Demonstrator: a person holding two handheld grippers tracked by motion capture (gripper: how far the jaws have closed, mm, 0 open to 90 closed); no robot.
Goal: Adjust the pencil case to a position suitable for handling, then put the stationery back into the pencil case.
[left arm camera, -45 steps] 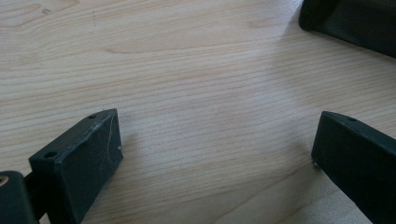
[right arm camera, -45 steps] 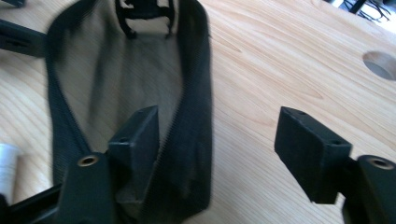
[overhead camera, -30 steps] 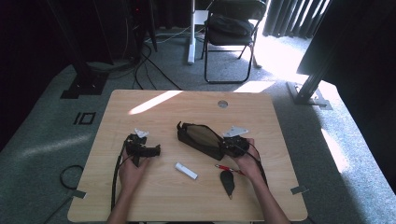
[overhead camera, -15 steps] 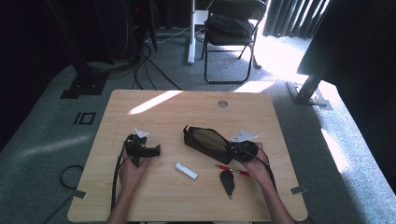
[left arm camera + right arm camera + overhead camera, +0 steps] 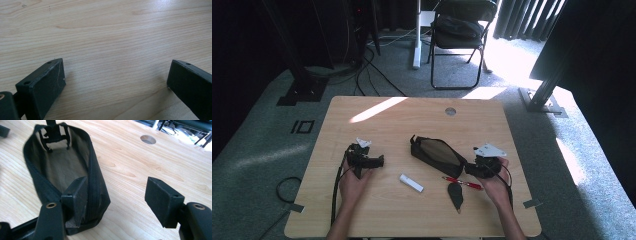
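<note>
Our right claw (image 5: 117, 202) has just been opening; one jaw sits inside the open black pouch (image 5: 62, 167), the other outside, unclamped. Left of the pouch, our left claw (image 5: 115, 82) rests spread wide on the bare counter (image 5: 112, 32).

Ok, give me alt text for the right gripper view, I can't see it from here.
The right tongs stand open at the near end of an unzipped black pencil pouch, one jaw just inside the pouch's mouth and the other out over the bare wooden table. Their jaws have just been opening. A round cable hole sits farther back.
</note>
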